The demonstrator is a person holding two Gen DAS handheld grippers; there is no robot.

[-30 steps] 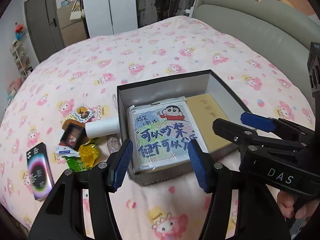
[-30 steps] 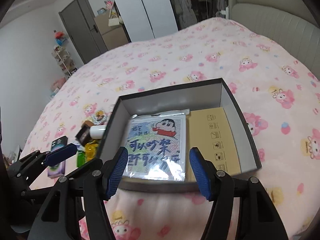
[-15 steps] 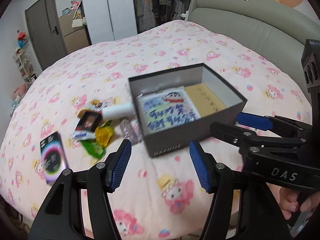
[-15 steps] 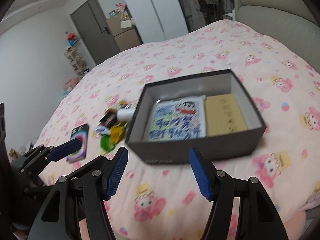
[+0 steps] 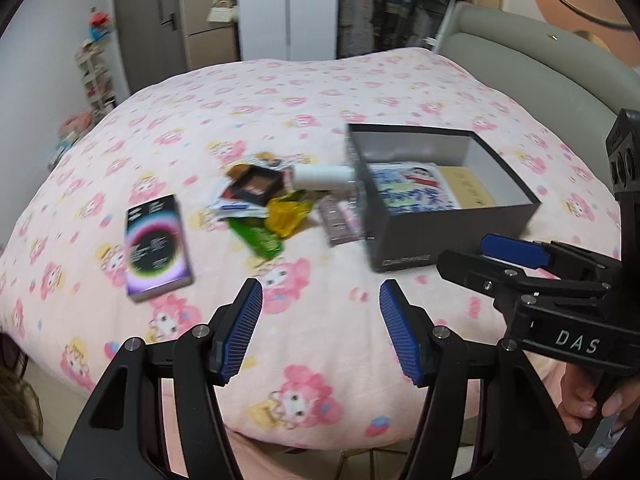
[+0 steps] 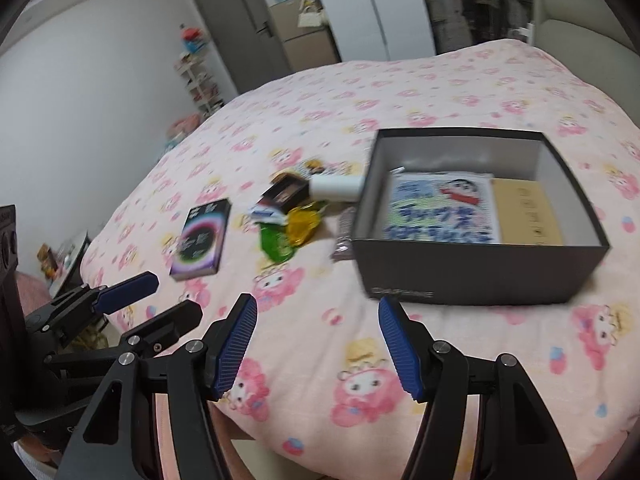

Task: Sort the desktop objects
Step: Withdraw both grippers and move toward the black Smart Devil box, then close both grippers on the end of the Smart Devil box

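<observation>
A dark open box (image 5: 452, 236) (image 6: 480, 276) sits on the bed and holds a cartoon print pack (image 5: 408, 192) (image 6: 440, 212) and a tan flat box (image 5: 468, 190) (image 6: 524, 216). Left of it lie a white cylinder (image 5: 322, 176) (image 6: 336, 188), a small dark case (image 5: 256, 186), yellow (image 5: 288, 216) and green (image 5: 256, 236) wrappers, and a black-purple box (image 5: 156, 242) (image 6: 202, 238). My left gripper (image 5: 320, 328) is open and empty, above the bed's near edge. My right gripper (image 6: 318, 340) is open and empty, near the box's front.
The pink patterned bedspread (image 5: 320, 92) covers the bed. A grey headboard (image 5: 532, 76) stands at the right. A door, wardrobe and cluttered shelves (image 6: 196, 80) line the far wall. The floor shows below the bed's near edge.
Both grippers have pulled back and away from the box and swung left. The loose items and the bed's near edge have come into view. Both stay open and empty.
</observation>
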